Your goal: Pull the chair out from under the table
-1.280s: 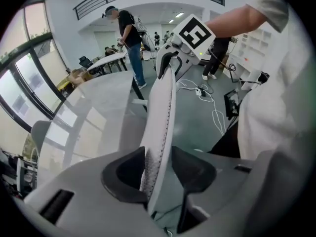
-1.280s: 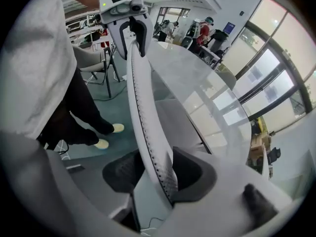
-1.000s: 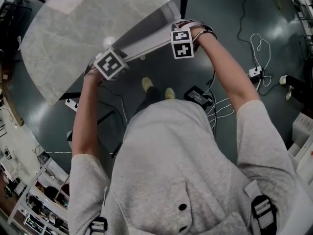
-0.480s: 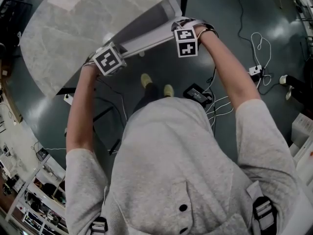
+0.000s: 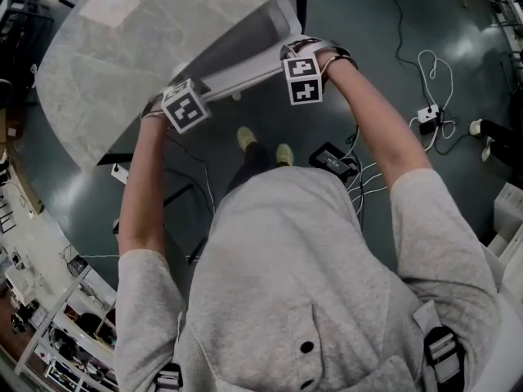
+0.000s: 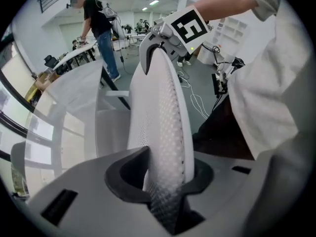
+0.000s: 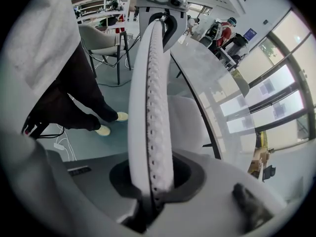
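The white mesh chair backrest (image 5: 245,70) stands tucked under the pale round table (image 5: 122,55). My left gripper (image 6: 165,181) straddles its top edge, with the mesh (image 6: 163,122) wedged between the pads; the jaws are easing open slightly. My right gripper (image 7: 150,181) sits astride the same edge further along. Its jaws are closing, and the backrest rim (image 7: 148,93) is pinched in the notch. In the head view both marker cubes sit on the backrest: left gripper (image 5: 176,95), right gripper (image 5: 294,55). The chair seat is hidden under the table.
The person's feet (image 5: 261,145) stand just behind the chair. A black box (image 5: 331,160), white cables and a power strip (image 5: 426,121) lie on the dark floor to the right. Another chair (image 7: 98,36) and people at tables (image 6: 98,23) are further off.
Both grippers stay on the backrest's top edge with only small shifts. The chair has not visibly moved from under the table.
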Action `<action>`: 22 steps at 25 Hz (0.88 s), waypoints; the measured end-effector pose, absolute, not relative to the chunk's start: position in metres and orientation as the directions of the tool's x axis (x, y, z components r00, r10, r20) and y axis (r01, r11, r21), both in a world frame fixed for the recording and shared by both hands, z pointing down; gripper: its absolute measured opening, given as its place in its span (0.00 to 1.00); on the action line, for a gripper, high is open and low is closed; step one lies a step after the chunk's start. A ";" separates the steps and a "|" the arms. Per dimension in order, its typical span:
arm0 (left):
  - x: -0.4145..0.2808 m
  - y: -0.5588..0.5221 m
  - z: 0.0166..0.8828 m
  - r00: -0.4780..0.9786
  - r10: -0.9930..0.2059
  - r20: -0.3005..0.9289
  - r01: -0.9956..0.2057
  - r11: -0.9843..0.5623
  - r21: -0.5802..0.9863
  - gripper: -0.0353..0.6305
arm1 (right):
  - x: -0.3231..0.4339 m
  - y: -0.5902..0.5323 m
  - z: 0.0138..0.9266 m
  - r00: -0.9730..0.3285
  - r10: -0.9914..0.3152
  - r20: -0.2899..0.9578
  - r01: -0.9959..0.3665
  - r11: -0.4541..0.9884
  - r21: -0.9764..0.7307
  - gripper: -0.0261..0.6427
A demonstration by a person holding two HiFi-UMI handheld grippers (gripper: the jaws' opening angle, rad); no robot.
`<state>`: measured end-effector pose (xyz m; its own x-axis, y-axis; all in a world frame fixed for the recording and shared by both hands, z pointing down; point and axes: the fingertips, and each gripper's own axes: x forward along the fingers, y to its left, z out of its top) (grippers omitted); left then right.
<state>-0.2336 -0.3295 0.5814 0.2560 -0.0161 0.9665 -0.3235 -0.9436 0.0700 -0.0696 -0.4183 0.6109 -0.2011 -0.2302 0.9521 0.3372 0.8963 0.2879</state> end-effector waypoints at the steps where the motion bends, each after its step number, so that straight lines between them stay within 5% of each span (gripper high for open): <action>1: -0.235 -0.330 0.584 0.248 -0.034 0.968 -0.318 -0.947 0.048 0.25 | -0.069 -0.418 0.611 -0.199 -0.231 0.952 0.335 0.897 0.288 0.12; 22: -0.213 -0.307 0.588 0.245 0.011 0.970 -0.255 -0.964 0.075 0.20 | -0.044 -0.389 0.613 -0.183 -0.241 0.953 0.296 0.911 0.287 0.11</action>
